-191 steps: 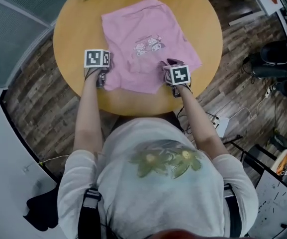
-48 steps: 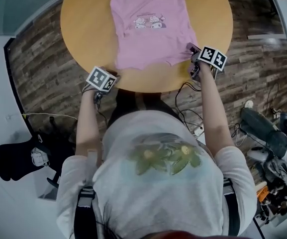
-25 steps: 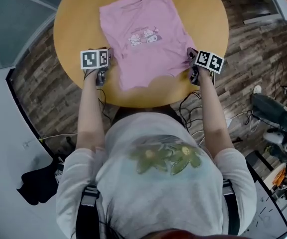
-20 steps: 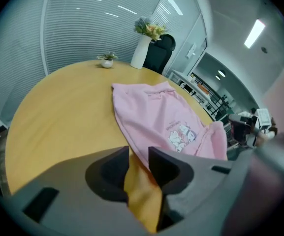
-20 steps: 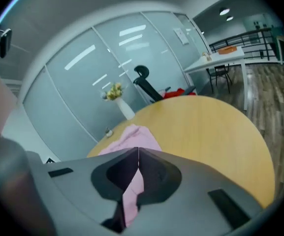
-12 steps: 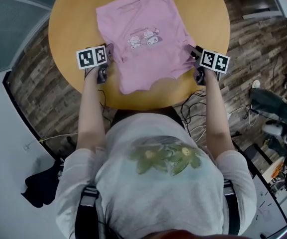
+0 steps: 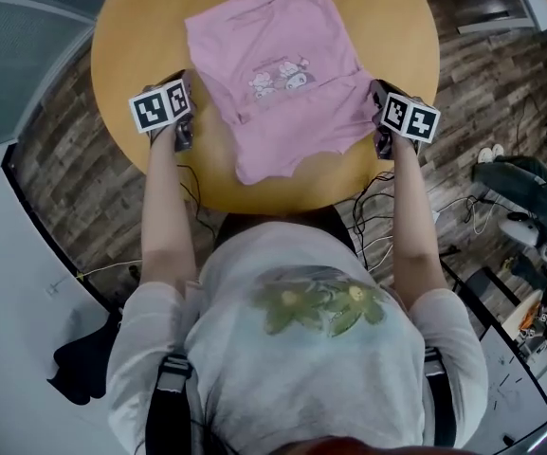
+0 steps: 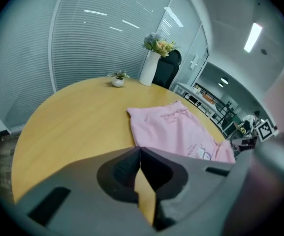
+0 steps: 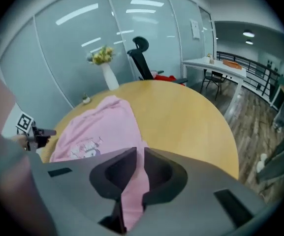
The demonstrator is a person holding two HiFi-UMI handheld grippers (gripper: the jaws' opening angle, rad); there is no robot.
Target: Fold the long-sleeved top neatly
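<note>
Top: a pink long-sleeved top lies spread on the round wooden tabletop, front side up, with a small cartoon print near its middle.
Hem: the wavy edge of the top nearest the person reaches almost to the tabletop's near rim.
Right tongs: the right tongs sit at the top's right edge. Their jaws have just been closing and now pinch a strip of the pink cloth, which runs down between them.
Right edge: beside that grip the top is bunched into a raised fold, while the rest of it lies flat.
Left tongs: the left tongs are off the top's left edge, apart from the cloth. Their jaws have just been closing and now meet with nothing between them; only bare wood shows in the slit below.
Beyond the top: a tall white vase with flowers, a small potted plant and a dark chair stand past its far end.
Under the top: wood-plank floor shows around the tabletop.
</note>
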